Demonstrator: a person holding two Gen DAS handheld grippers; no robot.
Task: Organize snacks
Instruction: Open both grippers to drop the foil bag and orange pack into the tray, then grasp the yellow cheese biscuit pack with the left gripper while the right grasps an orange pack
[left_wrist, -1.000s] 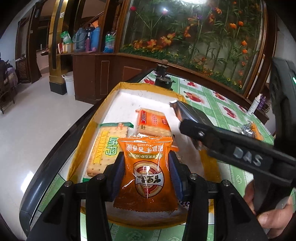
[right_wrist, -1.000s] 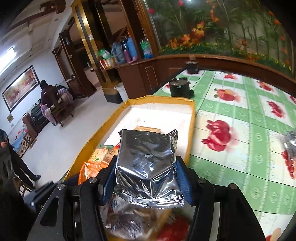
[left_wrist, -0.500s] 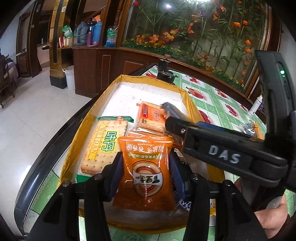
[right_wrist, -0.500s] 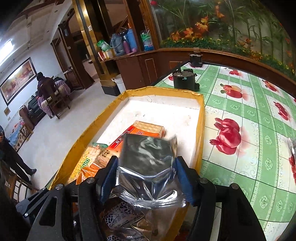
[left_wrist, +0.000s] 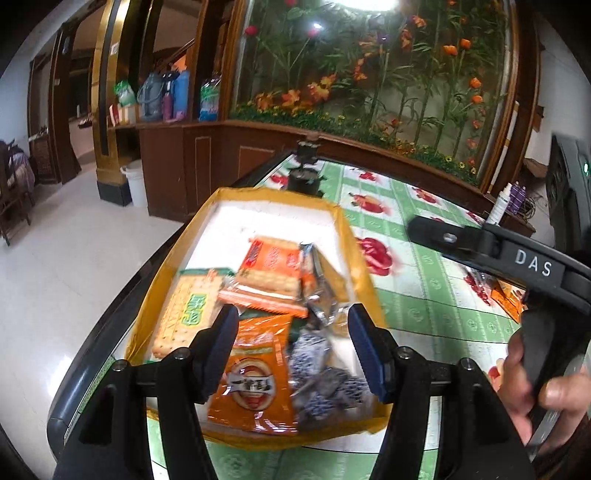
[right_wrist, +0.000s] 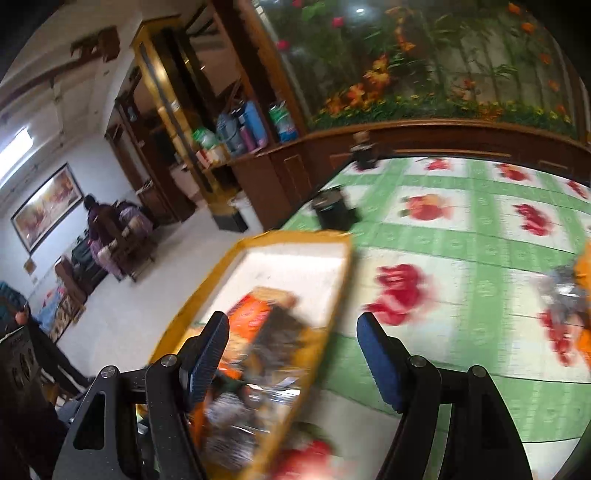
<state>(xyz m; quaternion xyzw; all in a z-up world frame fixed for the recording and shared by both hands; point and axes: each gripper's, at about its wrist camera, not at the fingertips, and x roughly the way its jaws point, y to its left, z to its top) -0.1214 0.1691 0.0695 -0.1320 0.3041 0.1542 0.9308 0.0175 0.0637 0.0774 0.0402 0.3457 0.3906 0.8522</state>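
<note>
A yellow-rimmed tray (left_wrist: 343, 221) with a white floor holds several snack packs. In it lie a green cracker pack (left_wrist: 188, 314), an orange cracker pack (left_wrist: 269, 273), a silver pack (left_wrist: 321, 291) and dark patterned packs (left_wrist: 325, 373). My left gripper (left_wrist: 293, 328) hovers over the tray's near end, its jaws opening. The orange snack bag (left_wrist: 251, 384) lies loose in the tray beneath them, free of the pads. My right gripper (right_wrist: 293, 343) is opening too, with nothing between its fingers. It hangs over the tray's right rim (right_wrist: 340, 295) in a blurred view.
The green tablecloth (right_wrist: 461, 236) with red fruit prints stretches to the right. More snack packs (right_wrist: 569, 288) lie on it at far right. A black pot (right_wrist: 332, 210) stands beyond the tray. A hand (left_wrist: 535, 387) grips the right gripper's handle. The table edge and floor lie left.
Both grippers opened and let go. The orange bag and the silver pack now lie in the tray. Both grippers drew back, and the right one swung right off the tray.
</note>
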